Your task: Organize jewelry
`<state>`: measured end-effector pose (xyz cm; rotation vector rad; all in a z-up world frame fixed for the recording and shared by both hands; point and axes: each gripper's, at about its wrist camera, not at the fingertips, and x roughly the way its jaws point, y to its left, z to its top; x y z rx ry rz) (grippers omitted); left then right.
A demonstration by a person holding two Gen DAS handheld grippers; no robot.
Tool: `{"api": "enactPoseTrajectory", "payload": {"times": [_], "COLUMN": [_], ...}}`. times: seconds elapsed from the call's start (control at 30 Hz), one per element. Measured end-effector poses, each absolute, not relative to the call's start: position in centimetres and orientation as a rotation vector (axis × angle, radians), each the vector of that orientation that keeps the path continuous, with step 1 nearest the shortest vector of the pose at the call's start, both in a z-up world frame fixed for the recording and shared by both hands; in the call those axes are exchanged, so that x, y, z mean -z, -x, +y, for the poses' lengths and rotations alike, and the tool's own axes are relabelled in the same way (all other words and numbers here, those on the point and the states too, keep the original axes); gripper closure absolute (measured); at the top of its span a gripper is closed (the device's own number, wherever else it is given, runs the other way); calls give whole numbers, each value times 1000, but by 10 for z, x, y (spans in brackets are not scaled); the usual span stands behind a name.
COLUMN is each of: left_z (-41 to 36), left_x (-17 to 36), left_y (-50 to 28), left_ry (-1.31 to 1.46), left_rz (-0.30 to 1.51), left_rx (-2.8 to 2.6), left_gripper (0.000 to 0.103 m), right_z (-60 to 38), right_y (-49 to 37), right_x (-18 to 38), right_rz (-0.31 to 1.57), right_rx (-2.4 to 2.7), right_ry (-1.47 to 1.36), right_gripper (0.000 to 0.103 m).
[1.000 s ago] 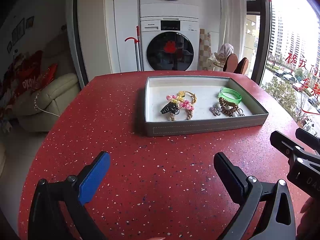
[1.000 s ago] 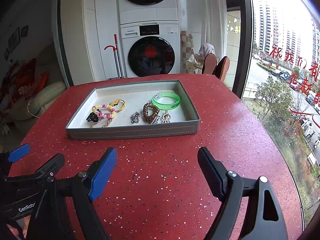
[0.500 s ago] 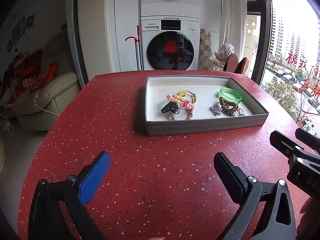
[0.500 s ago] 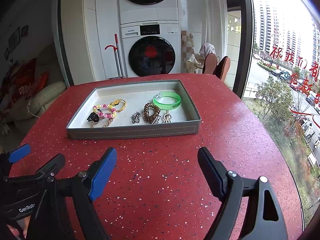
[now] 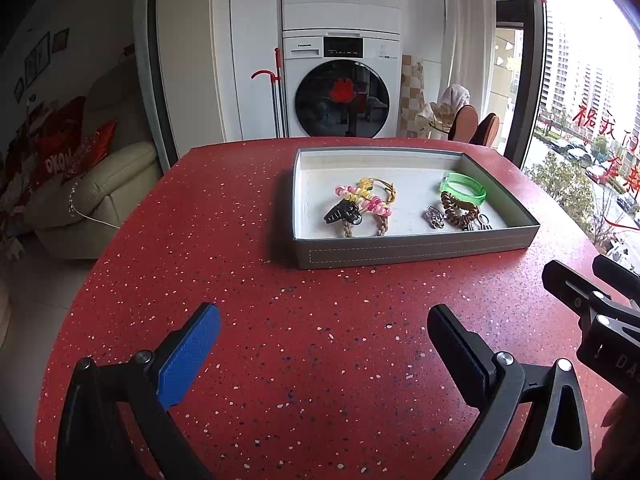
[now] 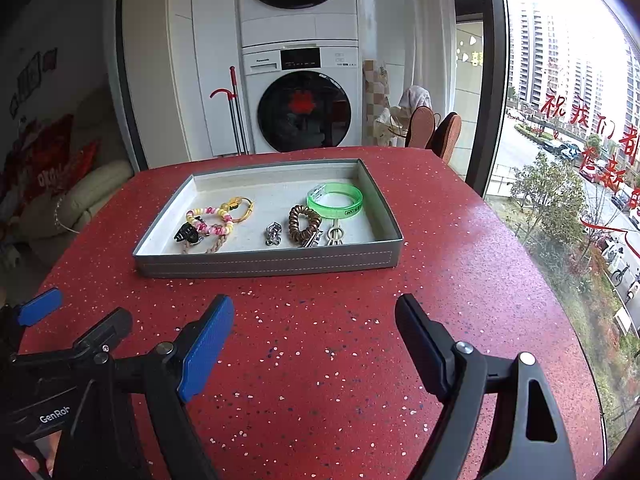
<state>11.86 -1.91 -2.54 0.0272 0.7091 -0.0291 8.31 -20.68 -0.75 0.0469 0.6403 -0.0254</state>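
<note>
Red speckled tabletop (image 5: pixel 260 320) filled the room's foreground, stacked washer-dryer (image 5: pixel 342 92) behind it, window to one side. Grey tray (image 6: pixel 264 262) sat past both grippers, well apart from them, its long axis running across the view, near wall facing the tools. All jewelry lay inside the tray, nothing on the bare red surface. Toward the tray's window end: green bangle (image 6: pixel 335 201), touching or just beside a brown coil tie (image 6: pixel 304 222), pale clip (image 6: pixel 335 235) just in front of the bangle, small silver charm (image 6: pixel 273 234) toward the tray's middle. Toward the tray's sofa end: pink-yellow bead bracelet (image 6: pixel 211 220) tangled with a black claw clip (image 6: pixel 186 233) and braided cord.

Left gripper (image 5: pixel 324 344) spread wide, empty, hovering short of the tray's sofa-end corner. Right gripper (image 6: pixel 314 332) spread wide, empty, lined up on the tray's middle. Judgement: right gripper nearer the bangle cluster, left nearer the tangle; either must reach forward over the near wall.
</note>
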Motion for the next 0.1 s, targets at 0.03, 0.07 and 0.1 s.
{"api": "enactPoseTrajectory", "payload": {"times": [0.03, 0.07, 0.1], "left_z": [-19, -18, -18], "left_x": [25, 26, 26], "left_y": [-119, -118, -119], "left_ry": [-24, -21, -20], "left_rz": [709, 708, 708], "left_rx": [27, 27, 28], "left_gripper": [0, 0, 0], "right_z": [-206, -207, -206], "right_y": [-83, -83, -83], "right_x": [7, 7, 8], "right_rz": [640, 641, 641], "right_rx": [26, 26, 25], "right_ry": [-46, -47, -47], "right_gripper": [18, 18, 18]}}
